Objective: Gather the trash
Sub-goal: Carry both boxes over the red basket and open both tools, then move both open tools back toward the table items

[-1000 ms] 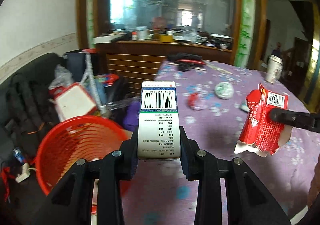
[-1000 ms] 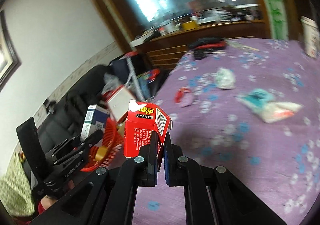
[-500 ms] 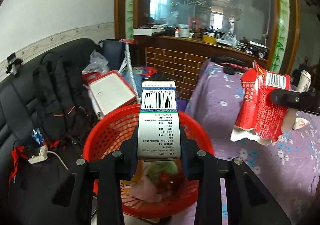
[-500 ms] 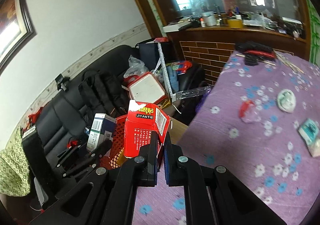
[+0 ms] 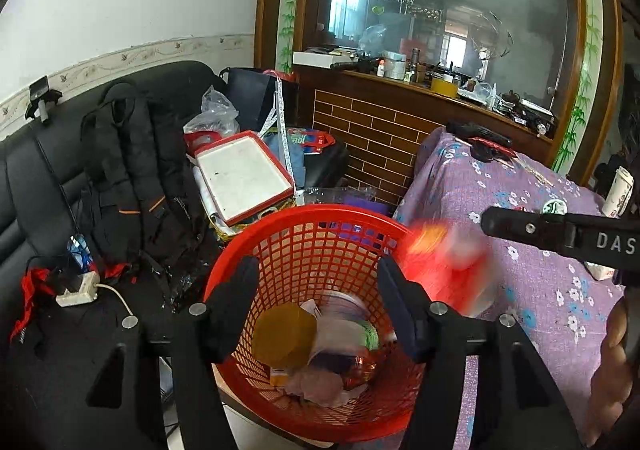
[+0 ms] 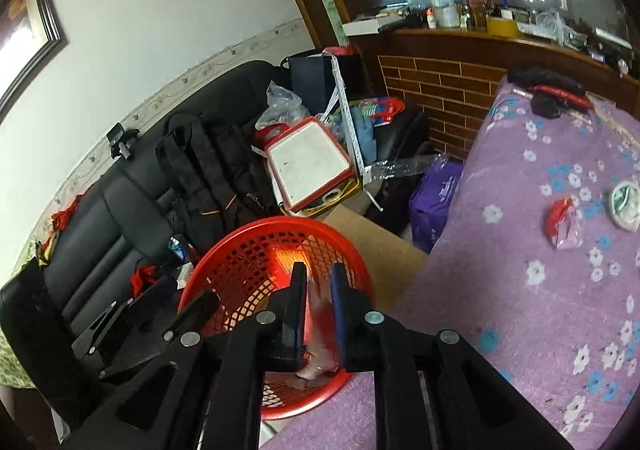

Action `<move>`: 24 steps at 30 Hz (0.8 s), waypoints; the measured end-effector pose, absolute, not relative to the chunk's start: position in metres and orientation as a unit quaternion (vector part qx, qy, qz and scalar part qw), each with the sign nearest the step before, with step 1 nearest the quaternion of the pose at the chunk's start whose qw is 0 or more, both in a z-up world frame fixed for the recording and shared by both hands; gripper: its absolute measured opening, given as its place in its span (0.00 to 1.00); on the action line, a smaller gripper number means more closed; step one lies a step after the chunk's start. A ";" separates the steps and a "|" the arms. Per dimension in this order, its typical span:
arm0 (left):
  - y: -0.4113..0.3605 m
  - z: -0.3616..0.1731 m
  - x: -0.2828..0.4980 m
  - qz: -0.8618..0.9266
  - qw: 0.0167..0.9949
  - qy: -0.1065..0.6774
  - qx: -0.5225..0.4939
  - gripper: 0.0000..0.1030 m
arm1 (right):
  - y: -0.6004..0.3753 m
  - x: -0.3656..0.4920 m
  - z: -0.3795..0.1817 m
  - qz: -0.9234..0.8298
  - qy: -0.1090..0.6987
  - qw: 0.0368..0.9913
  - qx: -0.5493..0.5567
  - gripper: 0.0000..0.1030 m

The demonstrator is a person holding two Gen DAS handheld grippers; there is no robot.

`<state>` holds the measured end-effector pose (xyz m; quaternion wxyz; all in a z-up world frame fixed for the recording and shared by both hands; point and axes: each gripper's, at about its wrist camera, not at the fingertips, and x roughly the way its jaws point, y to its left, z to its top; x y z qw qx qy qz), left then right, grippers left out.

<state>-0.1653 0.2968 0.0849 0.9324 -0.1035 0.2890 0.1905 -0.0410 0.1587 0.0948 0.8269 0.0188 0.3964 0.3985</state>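
I have both grippers over the red basket (image 5: 320,234), which sits just beside the counter (image 5: 532,290) with its purple flowered cloth. My left gripper (image 5: 316,302) has just been opening: its fingers (image 5: 236,298) now stand well apart with nothing between them, and through the gap I see the basket's heap of trash, where a pale blurred shape lies at 6 o'clock from the far rim; I cannot tell whether that is a box. My right gripper (image 6: 316,302) has just been opening too, its fingers (image 6: 298,302) parted only a little. The red carton (image 5: 444,262) is a motion-blurred red smear at the basket's 3 o'clock rim in the left view, below the right gripper's fingertip; in the right view the red blur shows in and beyond the narrow gap, and I cannot tell whether the pads touch it. On the counter a red wrapper (image 6: 562,221) and a crumpled white-green ball (image 6: 625,205) lie near each other, toward 2 o'clock from the basket.
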 end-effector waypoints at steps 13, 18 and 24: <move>0.219 0.093 -0.133 0.115 0.945 0.302 -0.056 0.60 | 0.000 -0.023 0.097 0.303 0.398 0.860 0.102 0.26; 0.177 0.093 -0.119 0.075 0.946 0.312 -0.032 0.62 | -0.085 -0.009 0.092 0.226 0.397 0.876 0.156 0.26; 0.136 0.087 -0.094 0.021 0.937 0.348 -0.025 0.62 | -0.182 0.004 0.080 0.146 0.406 0.870 0.239 0.40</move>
